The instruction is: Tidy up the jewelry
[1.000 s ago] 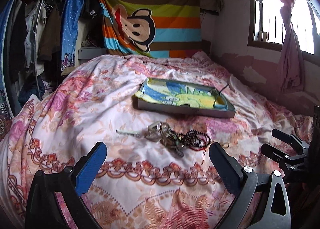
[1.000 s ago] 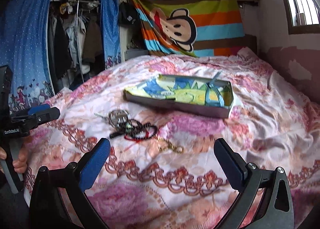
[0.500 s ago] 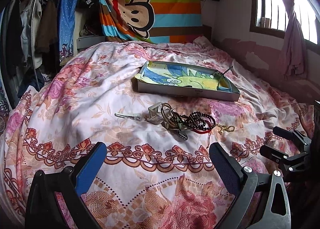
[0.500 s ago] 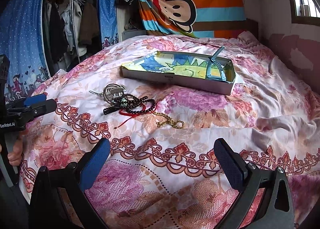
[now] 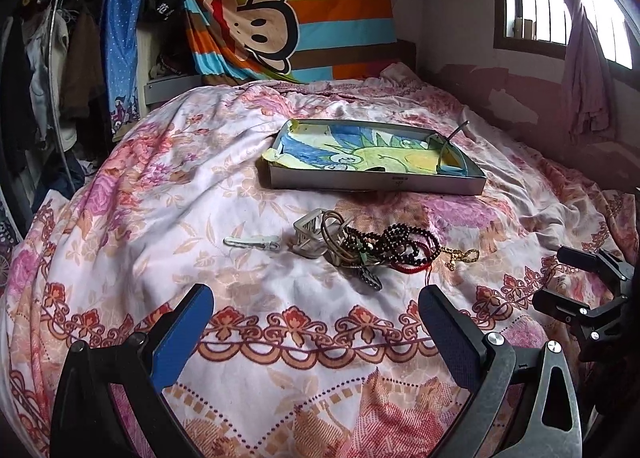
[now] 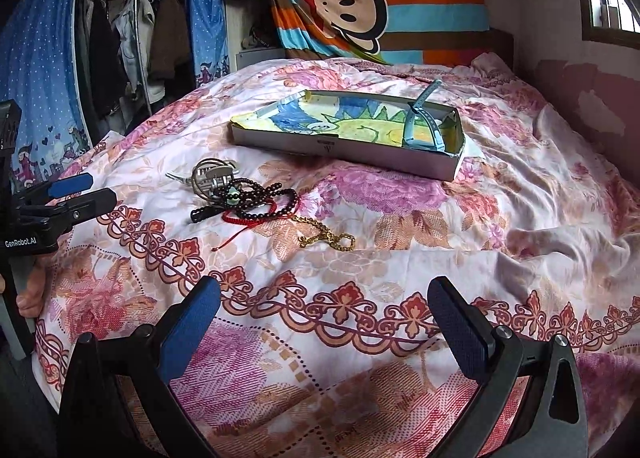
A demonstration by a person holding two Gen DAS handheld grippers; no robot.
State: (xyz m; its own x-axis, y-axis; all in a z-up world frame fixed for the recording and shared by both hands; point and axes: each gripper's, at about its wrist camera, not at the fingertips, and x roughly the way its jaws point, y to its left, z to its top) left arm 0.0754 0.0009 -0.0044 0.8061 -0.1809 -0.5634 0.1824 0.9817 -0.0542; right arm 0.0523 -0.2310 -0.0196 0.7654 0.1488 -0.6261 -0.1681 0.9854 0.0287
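Both grippers moved closer to jewelry pile (image 5: pixel 372 246); left gripper (image 5: pixel 316 322), right gripper (image 6: pixel 326 318) hover, jaws apart, empty.

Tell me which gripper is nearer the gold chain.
Right gripper, probably: the gold chain lies just ahead of its open jaws. The left gripper sits back, with the chain off to its right.

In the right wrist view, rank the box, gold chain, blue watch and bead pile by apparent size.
1. Box
2. Bead pile
3. Blue watch and gold chain: look alike; the chain lies nearer, so unranked.
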